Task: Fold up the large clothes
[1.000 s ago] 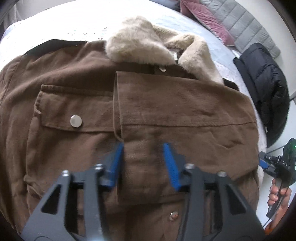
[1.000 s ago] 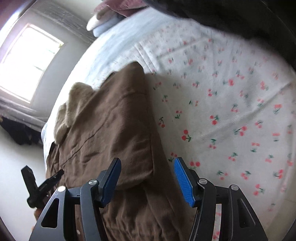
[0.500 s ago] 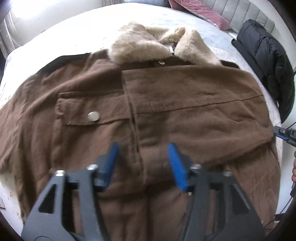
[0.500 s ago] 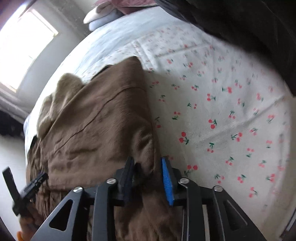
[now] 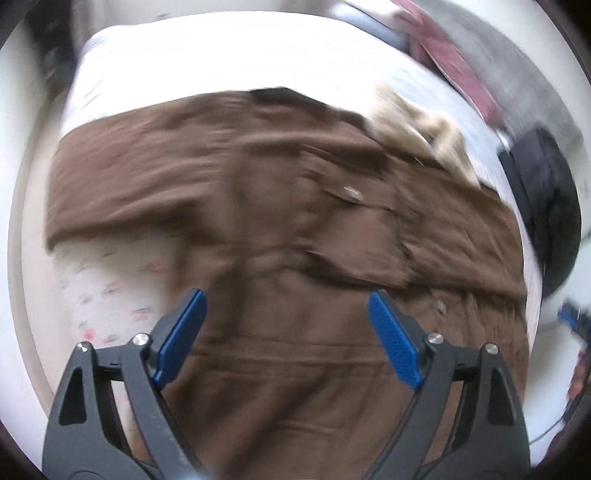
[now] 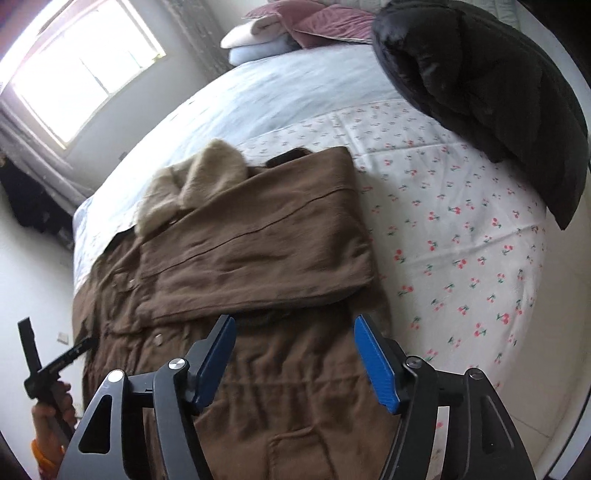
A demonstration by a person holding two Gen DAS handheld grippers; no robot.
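A brown jacket (image 6: pixel 258 258) with a beige fur collar (image 6: pixel 195 184) lies front-up on the bed, its right side folded in over the chest. In the blurred left wrist view the jacket (image 5: pixel 280 229) fills the middle, its left sleeve (image 5: pixel 122 199) stretched out to the left. My left gripper (image 5: pixel 286 332) hovers above the lower body of the jacket, jaws opening wide, nothing between them. My right gripper (image 6: pixel 293 360) hangs over the jacket below the folded flap, jaws opening, nothing held. The left gripper (image 6: pixel 55 362) also shows at the right wrist view's left edge, in a hand.
A black puffer jacket (image 6: pixel 487 92) lies on the bed to the right. Pink and white pillows (image 6: pixel 295 29) sit at the head of the bed. The cherry-print sheet (image 6: pixel 461 240) stretches right of the brown jacket. A window (image 6: pixel 74 70) is at the far left.
The right gripper closed on the folded flap's corner, then let go and rose. The left gripper opened wider and swung left, so the spread left sleeve now shows.
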